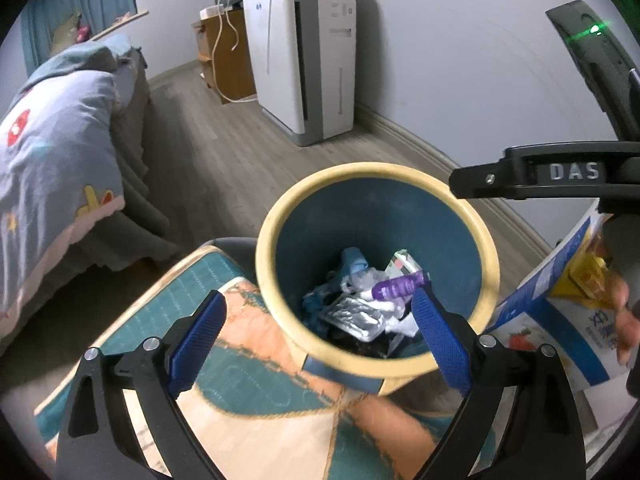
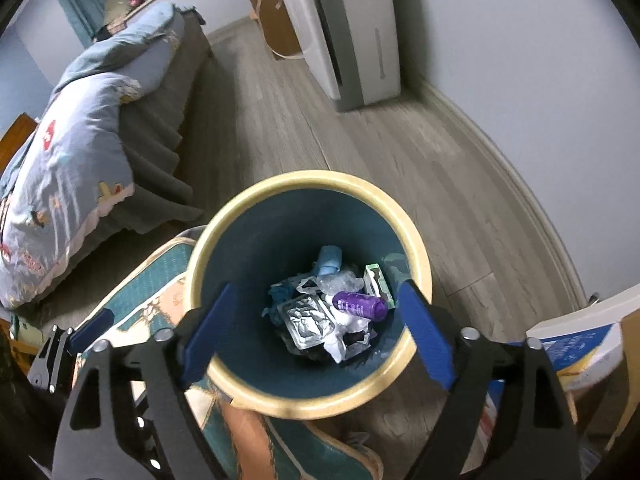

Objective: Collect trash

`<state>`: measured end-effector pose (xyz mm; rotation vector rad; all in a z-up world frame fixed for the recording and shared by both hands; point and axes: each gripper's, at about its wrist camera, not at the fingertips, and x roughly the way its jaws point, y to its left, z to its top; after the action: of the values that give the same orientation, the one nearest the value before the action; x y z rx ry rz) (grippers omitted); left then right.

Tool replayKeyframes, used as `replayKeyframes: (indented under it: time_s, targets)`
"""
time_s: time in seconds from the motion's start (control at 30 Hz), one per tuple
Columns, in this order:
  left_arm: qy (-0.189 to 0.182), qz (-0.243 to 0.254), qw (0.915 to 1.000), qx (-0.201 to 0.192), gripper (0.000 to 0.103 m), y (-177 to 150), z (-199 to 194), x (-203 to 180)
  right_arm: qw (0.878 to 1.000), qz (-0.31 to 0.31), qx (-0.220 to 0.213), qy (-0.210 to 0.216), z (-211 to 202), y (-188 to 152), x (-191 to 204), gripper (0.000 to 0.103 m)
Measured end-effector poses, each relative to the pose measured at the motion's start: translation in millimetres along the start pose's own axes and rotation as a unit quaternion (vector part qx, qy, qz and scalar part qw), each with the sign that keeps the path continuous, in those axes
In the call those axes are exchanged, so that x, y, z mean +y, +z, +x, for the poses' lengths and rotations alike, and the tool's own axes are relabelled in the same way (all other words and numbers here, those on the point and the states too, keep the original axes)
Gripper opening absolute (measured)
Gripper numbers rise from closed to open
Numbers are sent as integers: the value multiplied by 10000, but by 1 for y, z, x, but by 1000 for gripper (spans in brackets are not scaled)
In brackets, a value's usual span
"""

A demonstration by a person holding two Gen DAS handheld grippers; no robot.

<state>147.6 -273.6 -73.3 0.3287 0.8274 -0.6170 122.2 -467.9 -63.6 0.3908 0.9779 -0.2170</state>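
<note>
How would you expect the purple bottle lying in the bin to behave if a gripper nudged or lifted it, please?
The purple bottle lies on its side on crumpled wrappers in the bin, so it would probably roll or sink sideways. Its glossy round body may slip between flat pads. It looks small and likely light.

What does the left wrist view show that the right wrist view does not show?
Only the left wrist view shows the black body marked DAS of the other gripper, a hand at the right edge, and the yellow package next to it. Only the right wrist view shows the left gripper's blue fingertip from outside, at the left edge. Both show the trash bin with the purple bottle and silver blister pack inside, the bed, the white appliance and the patterned rug.
</note>
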Motion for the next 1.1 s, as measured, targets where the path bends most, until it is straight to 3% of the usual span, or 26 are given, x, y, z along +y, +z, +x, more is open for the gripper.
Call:
replayKeyframes:
  time_s: [0.07,0.27,0.5,0.63,0.93,1.1]
  targets:
    - [35,-18,10000,-48,95,-2,-14,1,9999,-96,-106,2,-16,-6,5,97]
    - [141,-113,9997,-168,98,-10,-59,5,9992,-83,-328,199,-58,-30,15,97]
    - [255,-437,9984,-254,98,-27,-103,14,9982,-372,-473,55,-96,-71,26,97]
    - [423,-726,9962,-248,98,-39,-125,21,9980,-357,-509,65,-106,-83,28,97]
    - [78,-1265,9912,-373,98,-61,-160,34,9971,-397,-623,189,-117,-101,44,97]
    - [432,-1106,9922,-382,98,-67,-164,36,9973,-436,-578,105,-116,-108,48,97]
